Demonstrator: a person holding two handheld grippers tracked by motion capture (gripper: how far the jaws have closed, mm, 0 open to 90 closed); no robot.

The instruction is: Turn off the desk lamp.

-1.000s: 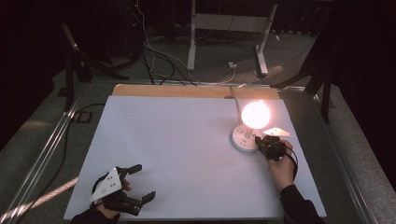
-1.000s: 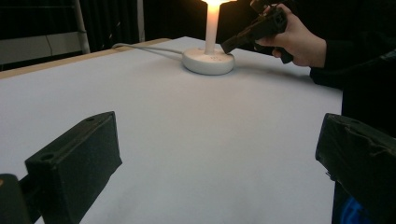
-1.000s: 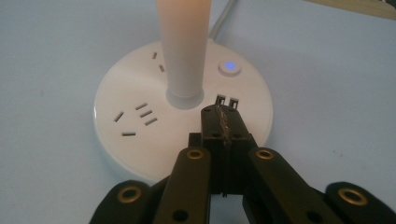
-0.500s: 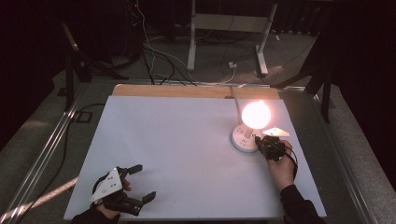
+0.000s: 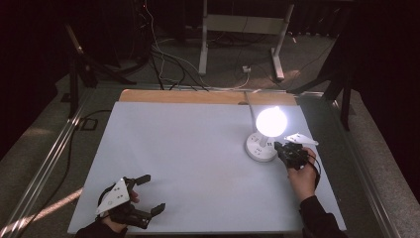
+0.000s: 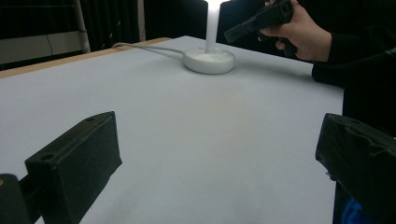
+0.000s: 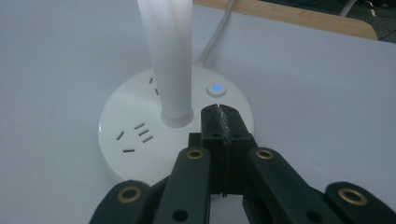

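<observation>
A white desk lamp [image 5: 271,121] glows at the table's right, on a round base [image 5: 261,147] with socket slots. In the right gripper view the lamp's stem [image 7: 168,56] rises from the base [image 7: 126,116], and a small button [image 7: 215,88] on the base glows blue. My right gripper [image 7: 219,113] is shut with nothing between its jaws, and its tips hover over the base just short of that button. From above, the right gripper [image 5: 278,147] sits at the base's right edge. My left gripper [image 5: 154,193] rests open at the near left corner, empty [image 6: 217,158].
The lamp's cable [image 7: 215,35] runs back from the base to the table's wooden far edge [image 5: 198,96]. The pale tabletop [image 5: 188,148] spreads between the grippers. Metal rails [image 5: 49,158] flank the table, with stands and cables on the floor beyond.
</observation>
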